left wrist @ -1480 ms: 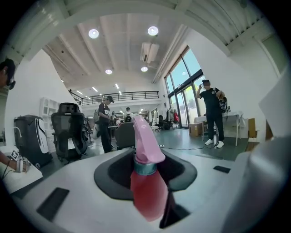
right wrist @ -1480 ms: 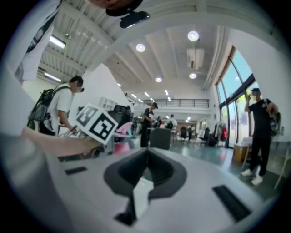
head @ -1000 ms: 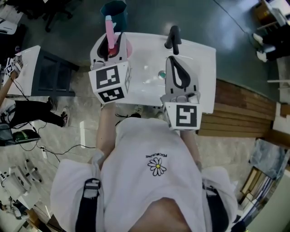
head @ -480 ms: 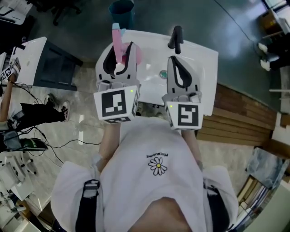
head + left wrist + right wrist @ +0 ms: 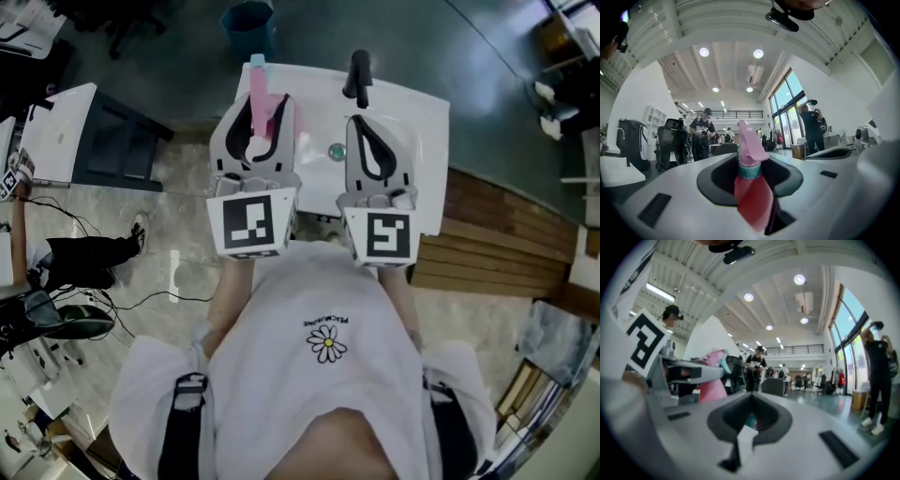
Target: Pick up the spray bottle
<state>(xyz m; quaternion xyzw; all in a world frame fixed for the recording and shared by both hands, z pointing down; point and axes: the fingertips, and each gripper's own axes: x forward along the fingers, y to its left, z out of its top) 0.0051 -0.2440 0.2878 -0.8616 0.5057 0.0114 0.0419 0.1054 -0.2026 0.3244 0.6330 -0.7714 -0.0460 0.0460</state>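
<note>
My left gripper (image 5: 257,114) is clamped, jaws partway in, on the bottle (image 5: 751,187), which stands upright between them, gripped on its body just under the teal collar. It looks like smooth, stiff plastic, light but apt to slip, so I judge that shoulder the best hold. Both grippers point level over the sink (image 5: 419,111); my right gripper (image 5: 364,127) is closed on nothing.

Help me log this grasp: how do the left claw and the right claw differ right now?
The left claw grips the pink spray bottle; the right claw holds nothing. The left claw's jaws are held apart by the spray bottle, while the right claw's jaws meet at the tips. Both point forward over the white sink.
</note>
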